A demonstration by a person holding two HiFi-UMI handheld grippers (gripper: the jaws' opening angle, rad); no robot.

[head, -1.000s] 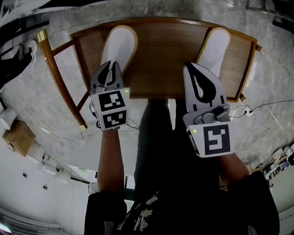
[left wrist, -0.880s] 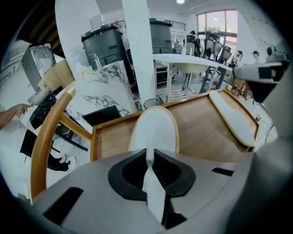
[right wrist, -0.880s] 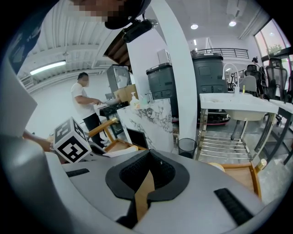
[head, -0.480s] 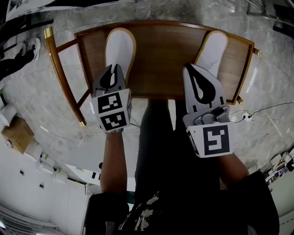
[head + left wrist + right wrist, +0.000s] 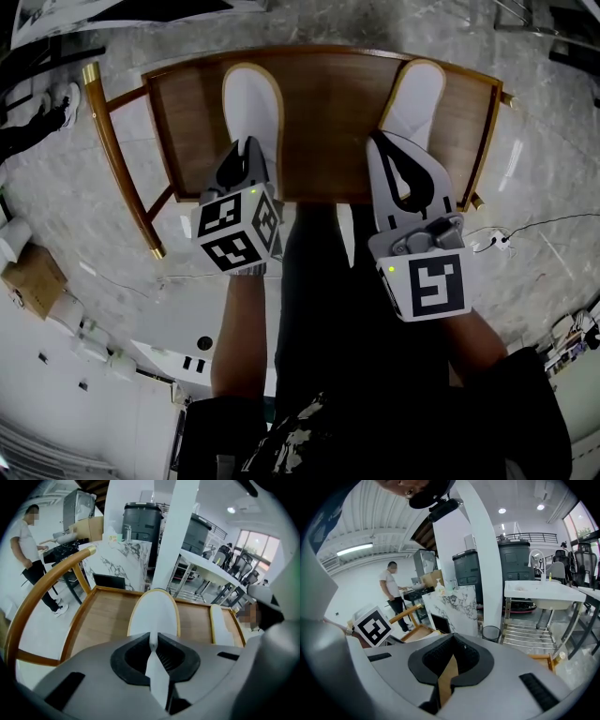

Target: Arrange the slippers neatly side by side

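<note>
Pinching heel edge of left white slipper (image 5: 251,98) on wooden seat (image 5: 328,122) with left gripper (image 5: 248,150), right gripper (image 5: 380,142) closed empty beside right white slipper (image 5: 417,94).

The slippers (image 5: 251,103) are white, the seat (image 5: 328,112) brown, the floor (image 5: 553,150) marbled grey.

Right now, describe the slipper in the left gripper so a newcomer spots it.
Start at the wooden seat; two white slippers lie on it. It is the left slipper, nearer the curved wooden rail. Unlike the right slipper, its heel is pinched by the left gripper.
</note>
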